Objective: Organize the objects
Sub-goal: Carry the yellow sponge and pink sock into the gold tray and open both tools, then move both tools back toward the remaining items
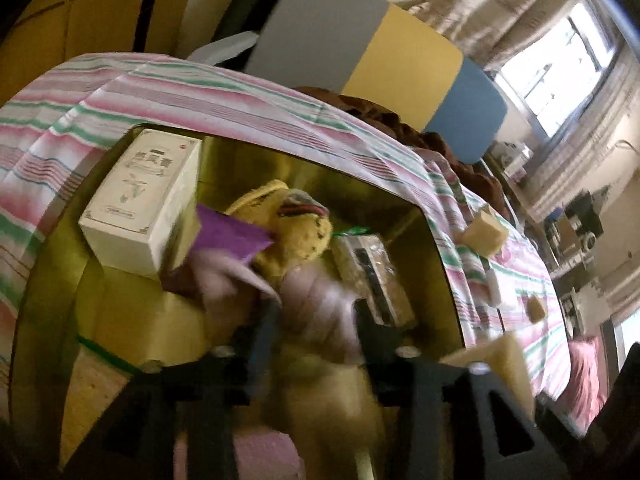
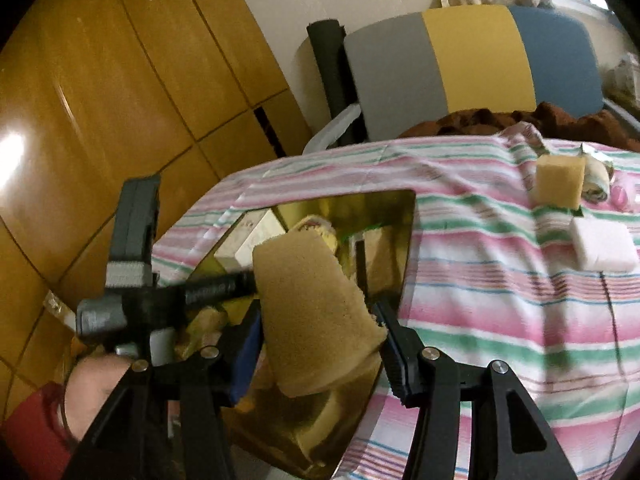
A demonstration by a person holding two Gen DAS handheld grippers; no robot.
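**Sponge gripped over the gold box**

While my right gripper [image 2: 320,344] hangs above the near end of the gold box [image 2: 396,204], its jaws are clamped on a tan sponge block [image 2: 312,312], which is squeezed narrower where the pads bite and stands up out of them toward the box's far wall. My left gripper [image 1: 316,312] points down into the same box with its jaws parted; a pale pink, blurred soft thing [image 1: 320,296] lies between the fingers, and I cannot tell whether the pads touch it. Just beyond its tips a yellow plush toy [image 1: 296,236] sits in the middle of the box, a purple card [image 1: 232,236] leans beside it, and a white carton [image 1: 144,204] rests in the far left corner. A clear-wrapped packet [image 1: 372,272] lies against the right wall.

Out on the striped cloth [image 2: 500,312], near the far edge of the bed, a second tan sponge [image 2: 560,184] stands upright, with a white foam block [image 2: 604,250] just in front of it and a rolled cloth [image 2: 598,182] beside it, all well apart from the sponge I hold. In the right wrist view the left gripper's dark body [image 2: 132,240] crosses the box's left edge.
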